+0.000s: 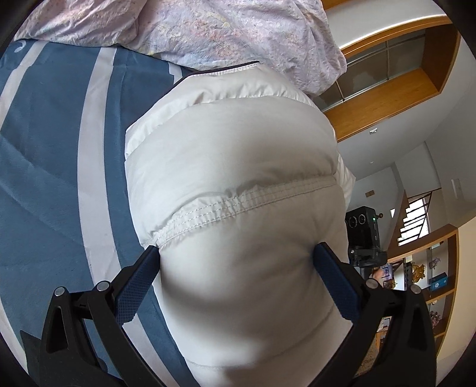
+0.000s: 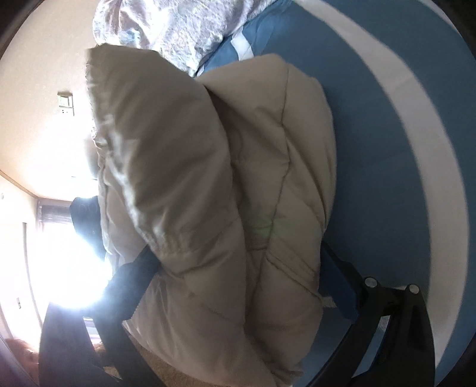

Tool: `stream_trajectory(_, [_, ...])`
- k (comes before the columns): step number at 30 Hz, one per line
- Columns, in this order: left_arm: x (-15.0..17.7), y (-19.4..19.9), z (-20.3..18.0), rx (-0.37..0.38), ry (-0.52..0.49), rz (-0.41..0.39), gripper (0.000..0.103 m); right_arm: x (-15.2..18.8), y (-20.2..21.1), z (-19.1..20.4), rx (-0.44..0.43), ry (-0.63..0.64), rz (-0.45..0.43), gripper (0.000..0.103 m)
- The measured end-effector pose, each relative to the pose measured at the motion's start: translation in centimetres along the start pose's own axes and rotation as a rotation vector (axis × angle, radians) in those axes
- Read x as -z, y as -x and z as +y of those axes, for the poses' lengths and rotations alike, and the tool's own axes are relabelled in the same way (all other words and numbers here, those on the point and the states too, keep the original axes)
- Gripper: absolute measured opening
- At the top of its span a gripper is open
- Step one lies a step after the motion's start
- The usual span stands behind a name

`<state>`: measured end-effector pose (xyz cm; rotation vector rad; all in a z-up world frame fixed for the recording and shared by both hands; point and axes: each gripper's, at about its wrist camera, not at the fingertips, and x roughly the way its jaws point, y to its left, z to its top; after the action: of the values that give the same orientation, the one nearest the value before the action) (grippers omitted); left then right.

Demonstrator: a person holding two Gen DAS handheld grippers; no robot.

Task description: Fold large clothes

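Observation:
A puffy white down jacket (image 1: 232, 154) fills the left wrist view, lying over a blue and white striped bedsheet (image 1: 53, 143). My left gripper (image 1: 238, 253) is shut on a thick bulge of the jacket just below an elastic stitched seam (image 1: 247, 199). In the right wrist view the same jacket (image 2: 267, 154) looks beige and quilted, folded into bulky layers. There my right gripper (image 2: 238, 256) is shut on a thick wad of it, the padding bulging out between the blue fingers (image 2: 339, 282). The rest of the jacket is hidden behind the folds.
A crumpled pale floral quilt (image 1: 208, 29) lies at the head of the bed, also at the top of the right wrist view (image 2: 178, 26). A black camera on a stand (image 1: 364, 235) stands beside the bed. Wooden shelves (image 1: 428, 268) and a bright window (image 2: 59, 253) lie beyond.

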<state>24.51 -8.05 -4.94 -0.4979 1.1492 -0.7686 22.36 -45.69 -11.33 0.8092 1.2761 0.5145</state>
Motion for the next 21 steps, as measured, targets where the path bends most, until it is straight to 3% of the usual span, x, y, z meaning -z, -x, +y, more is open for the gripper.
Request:
stream_trajectory(7, [0.0,-0.3,0.4,0.011,0.008,-0.015,0.102,-1.8,-2.2,1.0,-0.040,0.032,0.043,0.101])
stream_trajectory(13, [0.5,0.1,0.1,0.022,-0.020,-0.045,0.101,-1.7,-3.7,2.0,-0.125,0.088,-0.017,0.101])
stream_trajectory(15, [0.6,0.8,0.0,0.023,-0.028,-0.061,0.094,-1.4,-4.1,2.6,-0.126,0.099,-0.041,0.096])
stream_trajectory(17, [0.6,1.4,-0.1,0.020,-0.039,-0.074,0.089,-1.3,-4.1,3.1,-0.119,0.113,-0.059,0.083])
stream_trajectory(21, [0.5,3.1,-0.2,-0.005,-0.071,-0.113,0.084,-1.6,-4.2,6.0,-0.077,0.189,-0.093,0.071])
